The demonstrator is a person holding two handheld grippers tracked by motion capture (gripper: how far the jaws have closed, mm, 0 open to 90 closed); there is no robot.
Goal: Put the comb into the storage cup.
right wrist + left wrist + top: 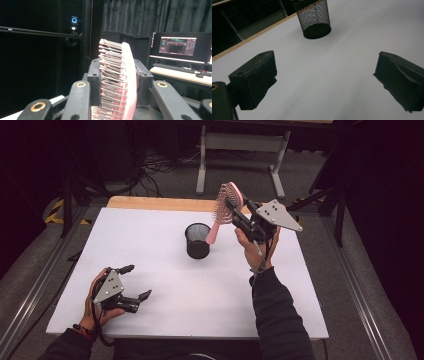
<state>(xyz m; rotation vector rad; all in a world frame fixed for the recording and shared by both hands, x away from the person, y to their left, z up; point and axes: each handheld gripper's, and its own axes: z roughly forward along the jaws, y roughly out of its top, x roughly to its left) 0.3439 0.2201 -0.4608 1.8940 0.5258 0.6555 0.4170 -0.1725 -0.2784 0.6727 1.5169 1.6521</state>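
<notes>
- right tongs (234, 213): held up above the far right part of the desk (165, 285) by the person's right hand (254, 247); the grey three-cornered plate (278, 215) on top faces the high view.
- state of right tongs: clamped on the pink hairbrush (226, 207). in the right gripper view the two black pads press the brush head (117, 75) from both sides, one on the bristle side, one on the smooth pink back.
- hairbrush position: lifted clear of the desk, tilted, with the head uppermost and the bristles turned toward the left of the high view. the handle (213, 234) slants down toward the black mesh cup (197, 240); its lower end lies at the cup's rim on the right side. whether it touches the rim cannot be told.
- mesh cup: stands upright on the white desk surface, near the middle and toward the far edge. the left gripper view shows it (314, 20) ahead of the left tongs, well apart from them.
- left tongs (138, 281): low over the near left corner of the desk, in the person's left hand (102, 297), pointing toward the right of the high view.
- state of left tongs: wide apart, with bare white desk between the two pads (258, 77).
- background in the right gripper view: a dark curtain, a lit monitor (178, 46) and a keyboard (172, 67) on a side table.
</notes>
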